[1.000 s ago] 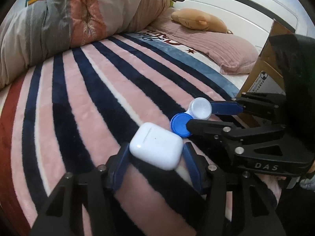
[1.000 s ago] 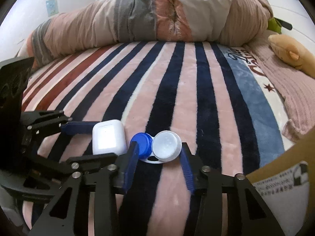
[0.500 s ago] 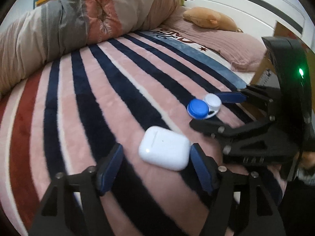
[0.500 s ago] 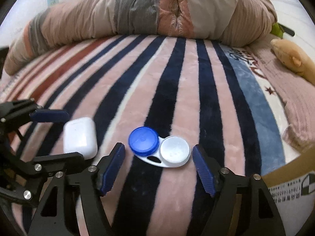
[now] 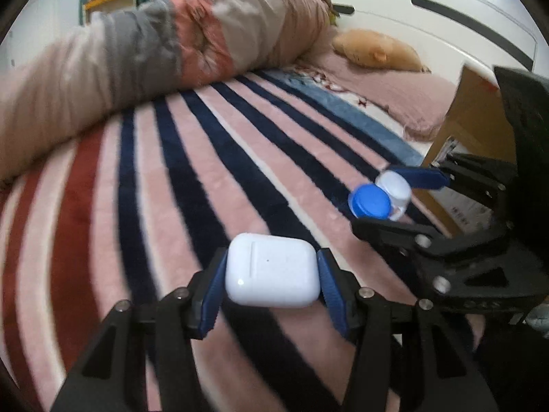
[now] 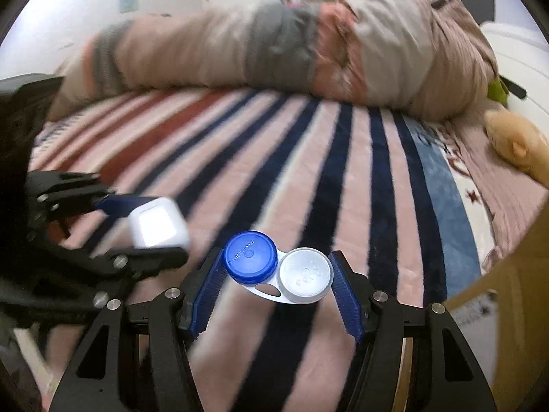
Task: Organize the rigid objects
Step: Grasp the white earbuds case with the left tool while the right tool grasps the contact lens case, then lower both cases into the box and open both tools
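Observation:
My left gripper [image 5: 271,283] is shut on a white earbud case [image 5: 271,276] and holds it above the striped blanket [image 5: 171,189]. My right gripper [image 6: 278,281] is shut on a contact lens case [image 6: 278,269] with one blue cap and one white cap, lifted off the blanket. In the left wrist view the right gripper [image 5: 394,199] holds the lens case [image 5: 379,199] to the right. In the right wrist view the left gripper [image 6: 144,226] holds the earbud case [image 6: 158,225] at the left.
A rolled quilt [image 5: 154,44] lies across the far side of the bed. A tan plush toy [image 5: 377,51] and a pink pillow [image 5: 394,96] lie at the head. A cardboard box [image 5: 466,123] stands at the right, beside the right gripper.
Half a second ago both grippers were open around the objects lying on the blanket. Both have closed on them and lifted them.

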The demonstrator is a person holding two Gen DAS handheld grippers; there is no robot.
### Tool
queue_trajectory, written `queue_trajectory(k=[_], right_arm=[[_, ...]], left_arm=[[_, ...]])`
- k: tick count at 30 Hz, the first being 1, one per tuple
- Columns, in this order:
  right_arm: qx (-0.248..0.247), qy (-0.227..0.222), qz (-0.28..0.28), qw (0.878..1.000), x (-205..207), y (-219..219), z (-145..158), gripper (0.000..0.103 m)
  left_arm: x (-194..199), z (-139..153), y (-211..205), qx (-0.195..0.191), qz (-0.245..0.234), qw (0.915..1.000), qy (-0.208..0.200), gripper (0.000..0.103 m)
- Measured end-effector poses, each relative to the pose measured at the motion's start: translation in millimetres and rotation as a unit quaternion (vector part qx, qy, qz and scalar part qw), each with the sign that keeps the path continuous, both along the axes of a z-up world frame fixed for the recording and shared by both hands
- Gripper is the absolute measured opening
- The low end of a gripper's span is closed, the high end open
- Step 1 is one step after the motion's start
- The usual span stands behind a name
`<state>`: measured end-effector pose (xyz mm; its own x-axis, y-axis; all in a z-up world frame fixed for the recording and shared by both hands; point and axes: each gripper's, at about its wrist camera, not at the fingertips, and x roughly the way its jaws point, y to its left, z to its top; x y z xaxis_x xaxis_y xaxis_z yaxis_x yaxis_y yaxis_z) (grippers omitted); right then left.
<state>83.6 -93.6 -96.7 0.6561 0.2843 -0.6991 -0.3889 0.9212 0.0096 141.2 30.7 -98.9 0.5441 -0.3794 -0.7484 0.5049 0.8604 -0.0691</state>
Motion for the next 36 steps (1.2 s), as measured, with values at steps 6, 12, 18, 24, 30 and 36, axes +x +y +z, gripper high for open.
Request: queue_trajectory(k=[6,12,18,24,30,36], right_arm=[[0.037,-0.048,0.049,0.997,-63,-9,60,0.058],[0.051,-0.107,0.038,0.992,-111,-50,109,0.058],[0.061,-0.125,-0.027,0.990,-135,-125,125,0.058],[0.045,-0.083,-0.078,0.993,-130,-188,107,0.058],[0.048,-0.047,-0.071,0.995,-120,-212,83,0.058],[0.058,-0.035,-0.064,0.996,-117,-221,71,0.059]], left_arm=[[-54,71,2,-0.004,0.011,0.9989,-0.046,0.049],[-99,136,-35,-0.033,-0.009,0.9958,-0.085,0.049],[-114,160,-102,-0.045,-0.056,0.9929,-0.095,0.049],[-112,156,-177,-0.032,-0.110,0.9904,-0.077,0.049],[-108,142,-227,-0.011,-0.144,0.9878,-0.059,0.049],[-102,126,-248,0.022,-0.153,0.9869,-0.047,0.049]])
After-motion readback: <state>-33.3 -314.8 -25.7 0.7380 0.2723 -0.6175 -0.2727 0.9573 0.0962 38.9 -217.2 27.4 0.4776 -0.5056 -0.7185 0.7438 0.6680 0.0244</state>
